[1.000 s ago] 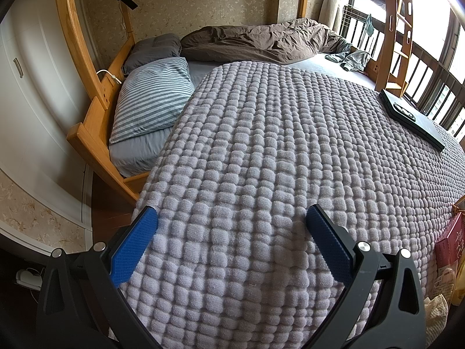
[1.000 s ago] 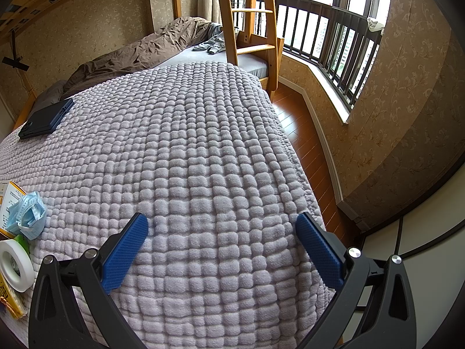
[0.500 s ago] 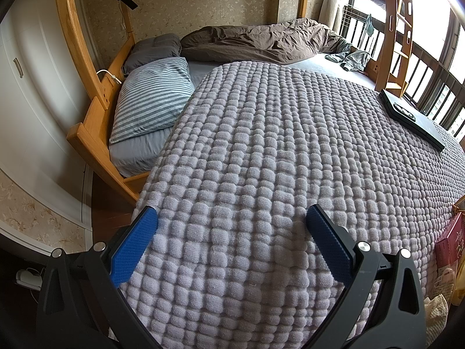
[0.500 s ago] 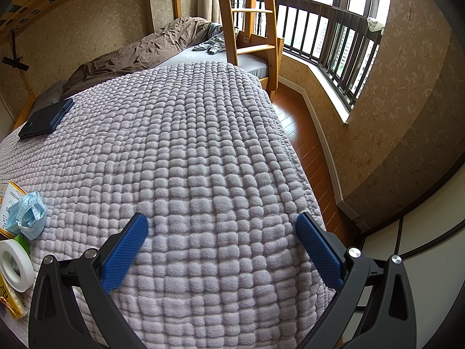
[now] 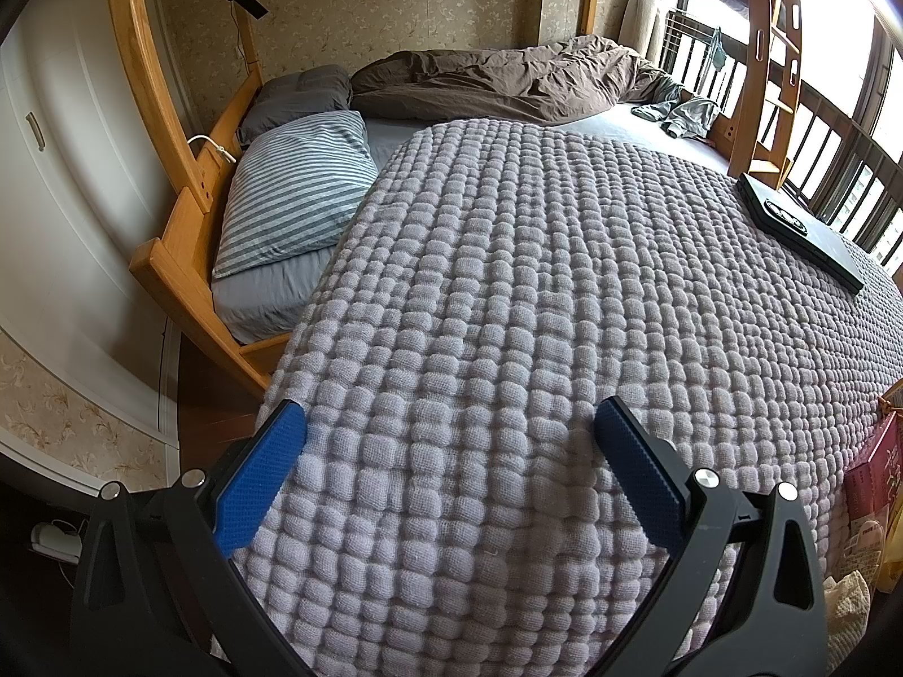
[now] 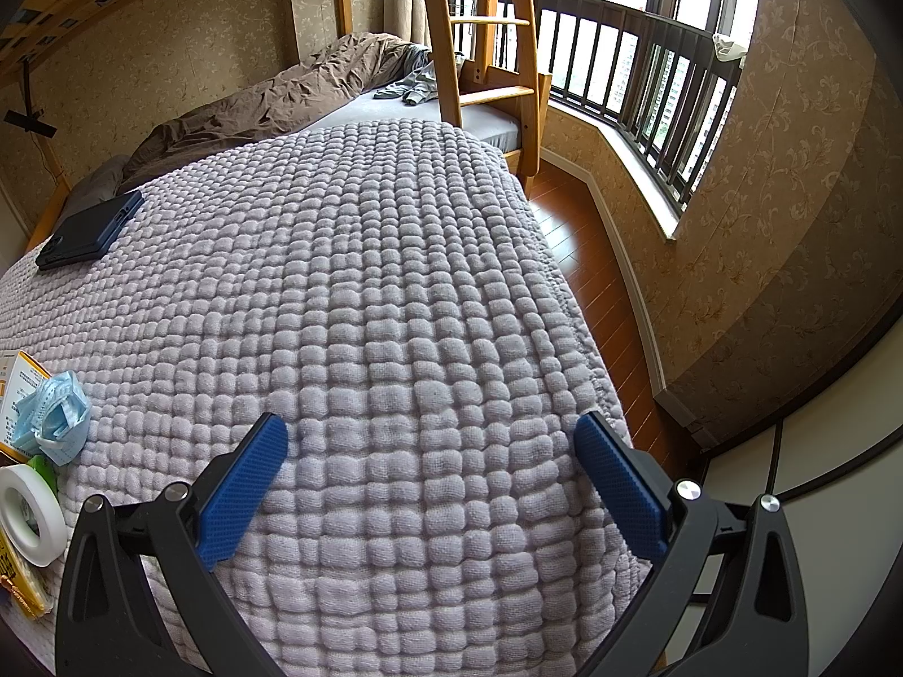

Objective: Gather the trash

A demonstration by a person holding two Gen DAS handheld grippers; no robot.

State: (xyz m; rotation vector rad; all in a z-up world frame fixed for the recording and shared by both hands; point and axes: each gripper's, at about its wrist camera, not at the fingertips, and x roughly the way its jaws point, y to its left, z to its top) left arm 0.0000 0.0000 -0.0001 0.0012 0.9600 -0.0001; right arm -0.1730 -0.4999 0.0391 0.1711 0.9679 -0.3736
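Note:
A crumpled blue face mask (image 6: 52, 417) lies on the grey knitted blanket (image 6: 367, 282) at the far left of the right wrist view, on a yellow-edged paper box (image 6: 16, 381). Below the mask sits a white tape roll (image 6: 25, 513). My right gripper (image 6: 432, 440) hovers open over the blanket, well right of the mask, with nothing between its fingers. In the left wrist view a red packet (image 5: 875, 471) and a crumpled cream wrapper (image 5: 849, 601) sit at the right edge. There my left gripper (image 5: 448, 423) is open over bare blanket (image 5: 536, 282), empty.
A dark laptop (image 5: 798, 228) (image 6: 90, 228) lies on the blanket farther back. A striped pillow (image 5: 296, 192) and a brown duvet (image 5: 508, 82) are at the head of the bed. A wooden ladder (image 6: 485, 39) stands at the far corner, wood floor (image 6: 592, 259) to the right.

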